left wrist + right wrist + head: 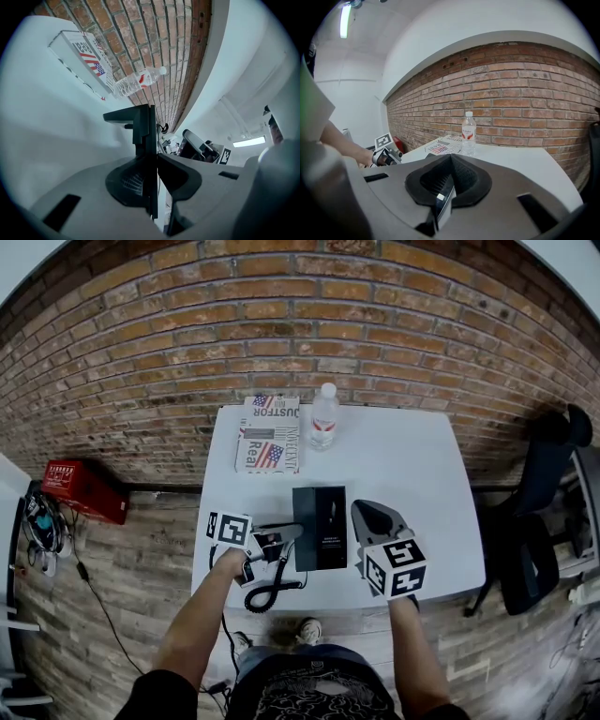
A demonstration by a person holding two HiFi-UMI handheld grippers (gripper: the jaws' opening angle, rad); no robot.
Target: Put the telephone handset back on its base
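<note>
Starting at the far left, there's a red box (pixel 84 489) sitting on the wood plank floor (pixel 141 549). Next, the left gripper (pixel 265 546) is clamped tight on the dark handset (pixel 286 532). It holds it just left of the base (pixel 320 521), not on it, and the curly cord (pixel 270 594) is looped by the table's front edge. Behind that lies a paper (pixel 267 435) with a US flag on it. I can read "JUSTFOR" and something starting "Rea". The black base has a line of tiny white print, too small to make out. The water bottle (pixel 323 416) has a red and white label, also unreadable. The right gripper (pixel 367 514) sits just right of the base with its jaws pressed together on nothing. All of it is on a white table (pixel 412 465) pushed up to a brick wall (pixel 281 324), with a black chair (pixel 539 512) off to the right.
</note>
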